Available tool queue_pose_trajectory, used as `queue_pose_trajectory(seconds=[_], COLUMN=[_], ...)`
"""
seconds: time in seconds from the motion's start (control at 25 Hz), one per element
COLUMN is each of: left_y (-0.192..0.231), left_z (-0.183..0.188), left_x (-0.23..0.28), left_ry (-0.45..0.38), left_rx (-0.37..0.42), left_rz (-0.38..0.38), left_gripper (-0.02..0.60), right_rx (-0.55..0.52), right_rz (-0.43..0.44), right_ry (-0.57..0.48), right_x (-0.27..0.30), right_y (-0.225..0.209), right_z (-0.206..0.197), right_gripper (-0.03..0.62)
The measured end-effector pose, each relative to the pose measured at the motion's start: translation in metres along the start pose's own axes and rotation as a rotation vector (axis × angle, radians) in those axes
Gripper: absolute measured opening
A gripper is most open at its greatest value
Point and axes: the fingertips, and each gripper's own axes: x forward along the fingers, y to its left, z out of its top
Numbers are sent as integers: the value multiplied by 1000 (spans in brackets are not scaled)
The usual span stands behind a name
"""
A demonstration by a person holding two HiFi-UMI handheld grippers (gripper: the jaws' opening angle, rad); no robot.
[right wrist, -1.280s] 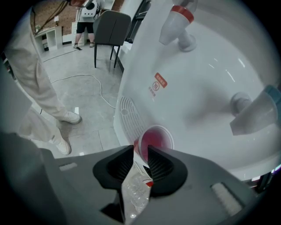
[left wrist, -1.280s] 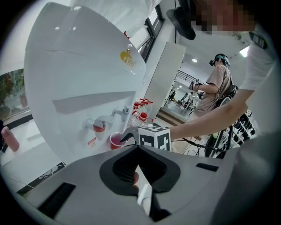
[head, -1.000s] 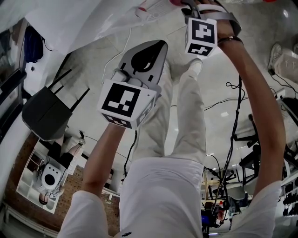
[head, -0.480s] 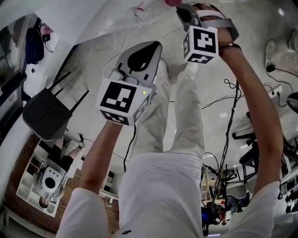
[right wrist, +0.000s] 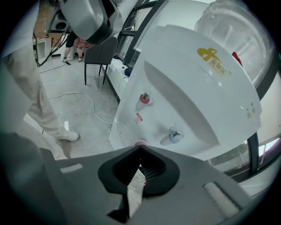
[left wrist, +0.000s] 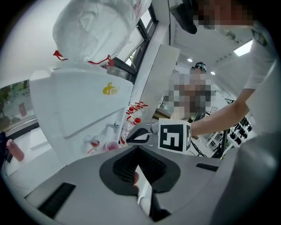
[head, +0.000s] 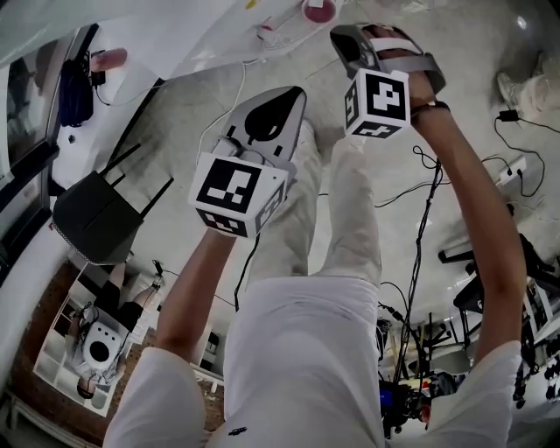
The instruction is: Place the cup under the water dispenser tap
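Note:
The pink cup [head: 318, 10] stands on the white water dispenser's [right wrist: 184, 88] front ledge, below its red tap [right wrist: 144, 99] and blue tap [right wrist: 172, 136]. Which tap it stands under I cannot tell. In the right gripper view only the cup's rim [right wrist: 140, 143] shows above the gripper body. My right gripper [head: 337, 35] hangs just short of the cup, shut, with nothing between its jaws. The left gripper view shows the cup [left wrist: 111, 145] beside the right gripper [left wrist: 140, 135]. My left gripper [head: 293, 92] is lower and to the left, shut and empty.
A black chair [head: 96, 219] stands left of the dispenser. Cables [head: 420, 175] trail over the floor on the right. A big water bottle [left wrist: 92, 30] sits on top of the dispenser. Red-capped bottles [left wrist: 134, 107] stand behind it, and another person works further back.
Both grippers have drawn back from the dispenser and sit lower in the head view. The cup now shows in full at the top edge, apart from the right gripper.

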Motion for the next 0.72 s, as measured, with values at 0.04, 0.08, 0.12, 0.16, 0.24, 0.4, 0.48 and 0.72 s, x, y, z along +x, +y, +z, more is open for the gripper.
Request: queue_pose_trajectory(seconds=[0.04,0.08,0.12,0.16,0.24,0.4,0.48,0.72], left_y=[-2,-4,-7,-9,-13,-19,-22,-26], left_z=[2,4,5,6,9,19,24,34], left_x=[-2,-5,-7,-10,-16,-28,-33,-57], left_ry=[-2,-4,-6,-6,-8,-25,-36,-56], left_rx=[2,4,5,5,4,8,9,8], left_rz=[-1,-1,0,1,2,-3,-7,1], left_gripper=[-2,-2,-2,-2,-2,-2,-2,-2], right_rx=[6,14,24,37,74,151,173,245], right_rz=[-2,-5,-10,-15,-26,-43,-51,-88], right_ry=[-2,-4,-7,-9,-15,-30,-33,-50], right_x=[-5,-11,-18,-24,-38,-62,-73,-107], right_y=[-1,-2,-2,-3,-6,-7,-5,-6], right_z=[2,3,4,6,11,19,21,37], right_gripper=[11,11,9,9,9,11,9,9])
